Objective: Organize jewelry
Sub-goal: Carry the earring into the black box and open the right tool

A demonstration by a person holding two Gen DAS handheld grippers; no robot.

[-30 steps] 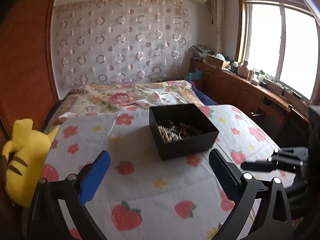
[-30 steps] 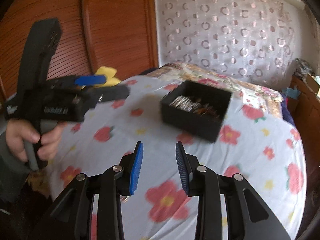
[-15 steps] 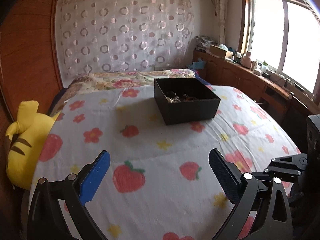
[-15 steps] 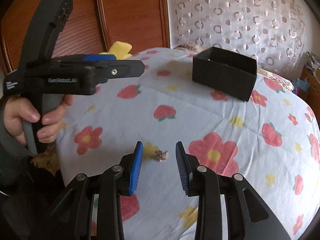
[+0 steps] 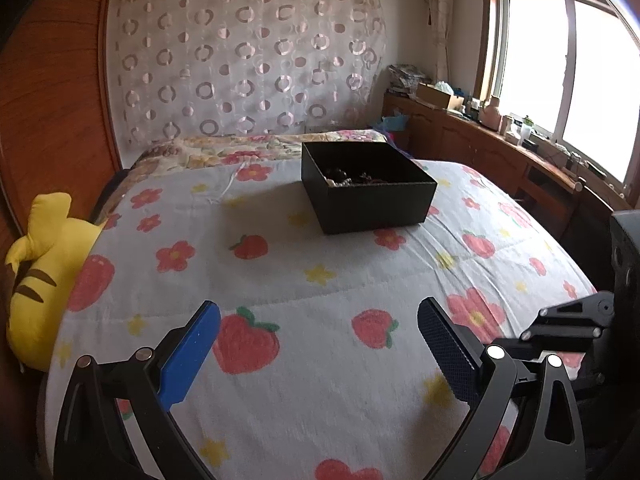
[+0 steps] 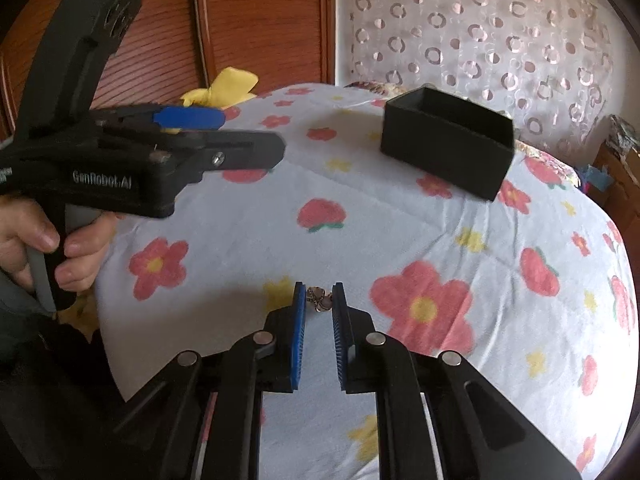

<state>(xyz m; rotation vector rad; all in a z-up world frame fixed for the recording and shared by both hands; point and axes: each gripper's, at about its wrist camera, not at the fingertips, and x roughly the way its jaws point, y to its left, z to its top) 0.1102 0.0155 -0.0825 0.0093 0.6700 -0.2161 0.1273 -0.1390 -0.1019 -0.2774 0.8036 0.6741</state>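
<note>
A small metallic jewelry piece [image 6: 320, 299] lies on the flowered bedspread near the bed's front edge. My right gripper [image 6: 319, 300] is down at it, its blue pads narrowed on either side of the piece, with small gaps showing. A black open box [image 5: 366, 190] with pearls and other jewelry inside sits further back on the bed; it also shows in the right wrist view [image 6: 446, 141]. My left gripper [image 5: 318, 334] is wide open and empty, held above the bedspread; it also shows in the right wrist view [image 6: 192, 128].
A yellow plush toy [image 5: 38, 276] lies at the bed's left edge beside a wooden wardrobe [image 5: 52, 92]. A wooden counter with clutter [image 5: 500, 136] runs under the window on the right. A patterned curtain [image 5: 248, 64] hangs behind the bed.
My right gripper has lowered to the small jewelry piece and its jaws have narrowed around it. The left gripper has pulled back a little from the box.
</note>
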